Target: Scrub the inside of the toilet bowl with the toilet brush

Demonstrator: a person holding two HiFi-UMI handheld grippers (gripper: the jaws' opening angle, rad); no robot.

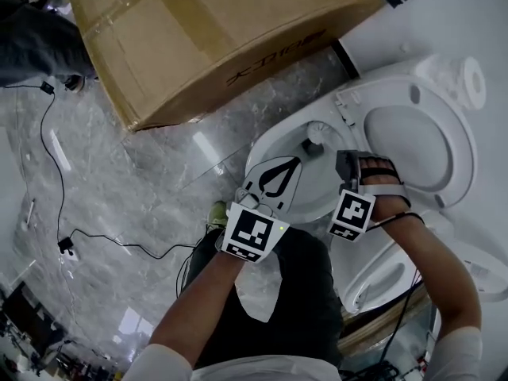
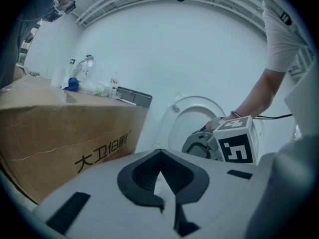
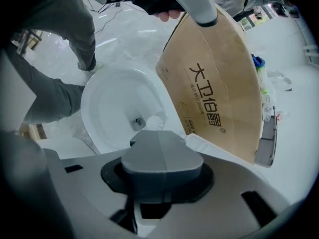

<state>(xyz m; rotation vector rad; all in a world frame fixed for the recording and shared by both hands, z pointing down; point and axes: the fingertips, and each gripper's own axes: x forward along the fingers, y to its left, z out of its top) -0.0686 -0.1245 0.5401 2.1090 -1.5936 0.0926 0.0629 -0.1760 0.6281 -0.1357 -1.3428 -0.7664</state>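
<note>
The left gripper (image 2: 159, 154) had its jaws meeting at the tips, empty. The right gripper (image 3: 158, 139) was pressed together on nothing. Both hung over the bowl (image 1: 325, 185). Beyond, both gripper views showed bottles (image 2: 84, 81) on the carton (image 2: 65, 133); the head view did not.

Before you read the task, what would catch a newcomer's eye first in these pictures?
The open white toilet fills the right of the head view, with the left gripper and right gripper held at its bowl, jaws shut. A big cardboard box stands on the grey floor close beside it.
</note>
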